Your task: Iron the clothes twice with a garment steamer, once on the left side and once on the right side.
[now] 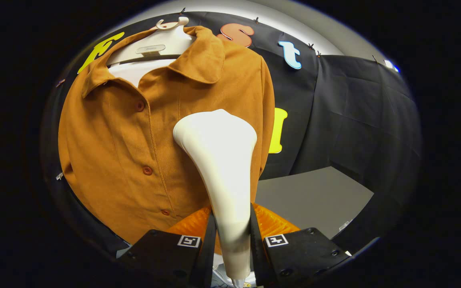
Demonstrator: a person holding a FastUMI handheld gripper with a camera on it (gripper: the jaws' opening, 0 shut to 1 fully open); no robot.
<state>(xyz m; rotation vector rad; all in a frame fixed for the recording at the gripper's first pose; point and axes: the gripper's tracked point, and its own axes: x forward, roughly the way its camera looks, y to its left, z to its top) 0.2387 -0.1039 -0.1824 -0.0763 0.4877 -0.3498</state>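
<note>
Between the two fingers of the gripper [232, 240], the slim white handle of the garment steamer [220, 160] is sitting clamped, with one finger [208, 248] pressing on each side of it, so the gripper is closing firmly on the steamer rather than standing open. From that grip the steamer's body is rising straight ahead of the fingers and widening into a broad, rounded head, whose back is facing the camera and whose front is lying against, or just off, the cloth beyond it; contact there is hard to judge. Just beyond the steamer head, the brown shirt [134, 132] is hanging with its front facing the gripper, collar spread open at the top and a row of buttons [147, 171] running down the placket just to the left of the steamer. The head is resting over the panel to the right of that button line. Above and beyond the collar, a white hanger [154, 44] is carrying the shirt by its shoulders. Off to the right of the fingers and beyond them, a grey table surface [314, 196] is lying flat, and the booth's black cloth wall [358, 112] is hanging behind everything.
</note>
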